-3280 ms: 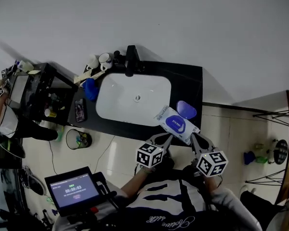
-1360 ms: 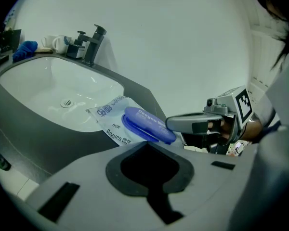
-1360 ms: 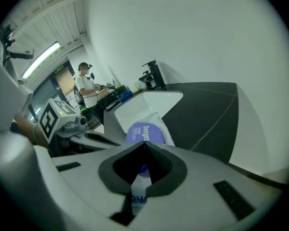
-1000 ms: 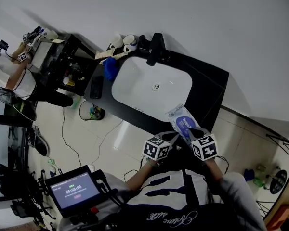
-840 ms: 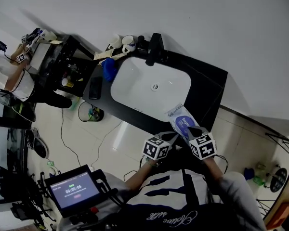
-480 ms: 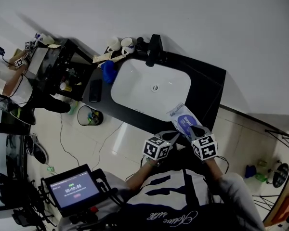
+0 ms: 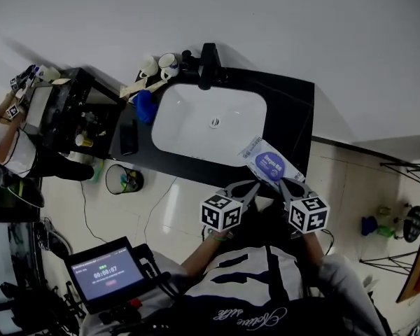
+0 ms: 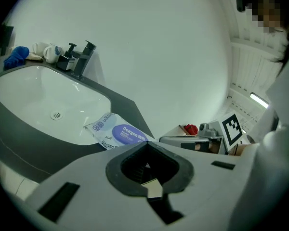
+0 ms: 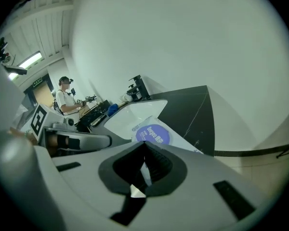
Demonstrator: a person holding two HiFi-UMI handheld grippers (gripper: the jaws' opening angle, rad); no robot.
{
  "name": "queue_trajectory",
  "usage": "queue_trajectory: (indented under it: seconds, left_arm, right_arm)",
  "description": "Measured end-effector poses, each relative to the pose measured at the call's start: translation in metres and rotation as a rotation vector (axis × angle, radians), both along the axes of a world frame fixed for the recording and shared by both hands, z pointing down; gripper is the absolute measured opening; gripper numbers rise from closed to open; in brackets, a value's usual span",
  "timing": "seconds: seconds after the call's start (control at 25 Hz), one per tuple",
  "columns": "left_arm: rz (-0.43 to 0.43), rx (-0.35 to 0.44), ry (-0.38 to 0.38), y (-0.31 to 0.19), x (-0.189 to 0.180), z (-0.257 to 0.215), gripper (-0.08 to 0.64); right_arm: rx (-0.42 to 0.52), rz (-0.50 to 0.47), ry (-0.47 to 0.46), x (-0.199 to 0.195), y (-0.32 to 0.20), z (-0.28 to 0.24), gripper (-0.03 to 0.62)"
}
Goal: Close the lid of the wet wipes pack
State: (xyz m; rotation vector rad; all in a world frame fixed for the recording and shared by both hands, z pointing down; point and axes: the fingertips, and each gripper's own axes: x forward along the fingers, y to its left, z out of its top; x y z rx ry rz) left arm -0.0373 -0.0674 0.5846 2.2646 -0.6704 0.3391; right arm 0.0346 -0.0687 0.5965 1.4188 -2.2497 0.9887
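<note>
- Head view shows a black rectangular stone counter [image 7: 294,117]. The task's thing lies on its near right part, close to the front edge.
- Set into it is a white oval ceramic basin [image 7: 189,128], just left of that thing.
- The white soft-plastic wet wipes pack [image 7: 250,149] lies flat and slanted, one corner near the basin's rim.
- The left gripper [image 7: 255,185] sits just beside the pack's near edge. The left gripper view shows its jaws together with nothing between them, and the pack [image 8: 98,126] lies beyond their tips.
- The right gripper [image 7: 283,184] meets the pack's near right corner. Its jaws are drawn together in the right gripper view, and a thin white strip shows between the pads. I judge this to be the pack's end seam, pinched.
- The blue oval plastic lid [image 7: 269,165] looks already laid flat on the pack in all three views [image 8: 127,134] [image 9: 151,134]. I cannot tell whether its catch has seated.
- To finish well:
  - hold the pinched corner steady;
  - bring the closed left tip onto the lid's free edge;
  - press straight down, not forward, so the pack does not slide off the counter's front edge.
</note>
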Motion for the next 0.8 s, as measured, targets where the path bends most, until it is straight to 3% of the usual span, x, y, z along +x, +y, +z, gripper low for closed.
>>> queue_trajectory:
  seconds: [0.24,0.48,0.8]
  left_arm:
    - [0.014,0.026,0.084,0.004,0.017,-0.029,0.000]
    - [0.014,0.049,0.081,0.025,0.033,-0.040,0.000]
    - [-0.067,0.068,0.083,0.084,0.063,-0.055,0.000]
  right_arm:
    - [0.020,0.053,-0.027,0.010,0.020,-0.018,0.000]
    - [0.061,0.083,-0.067,0.028,0.047,-0.031,0.000]
    - [0.082,0.000,-0.074,0.053,0.115,-0.043,0.000]
